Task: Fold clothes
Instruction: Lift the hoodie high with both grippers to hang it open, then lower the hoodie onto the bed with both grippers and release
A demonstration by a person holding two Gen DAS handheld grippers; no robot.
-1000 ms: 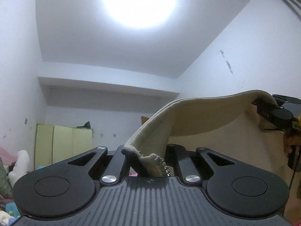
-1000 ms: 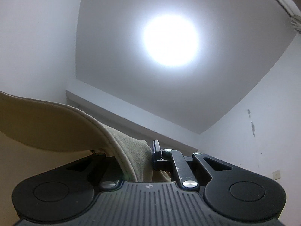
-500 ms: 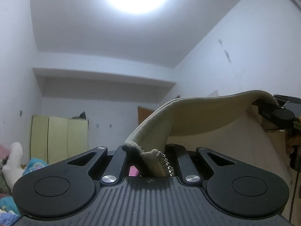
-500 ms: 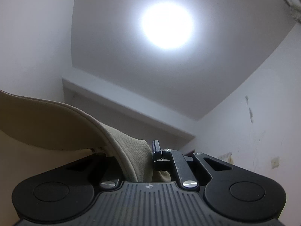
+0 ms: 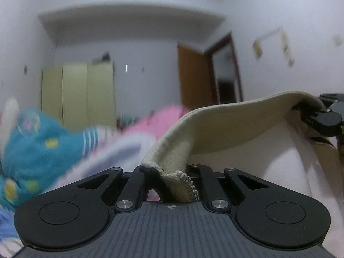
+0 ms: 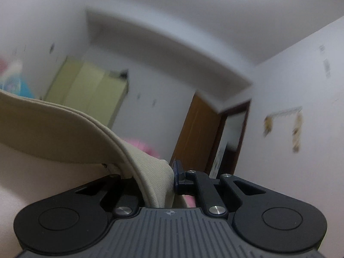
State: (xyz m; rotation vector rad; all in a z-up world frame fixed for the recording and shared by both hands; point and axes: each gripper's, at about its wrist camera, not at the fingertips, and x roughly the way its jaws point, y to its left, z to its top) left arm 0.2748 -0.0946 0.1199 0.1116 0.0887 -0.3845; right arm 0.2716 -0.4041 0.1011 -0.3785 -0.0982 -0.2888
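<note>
I have one beige garment (image 5: 225, 126) stretched between my two tools: left hand-held gripper (image 5: 172, 185) pinches its zippered edge, right hand-held gripper (image 6: 159, 185) clamps the other end.

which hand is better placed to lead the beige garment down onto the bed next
Neither clearly. The left tongs are shut on the zipper corner of the beige ribbed fabric garment, and the right tongs are shut on its other end, with the edge stretched between. Probably lower both together.
</note>
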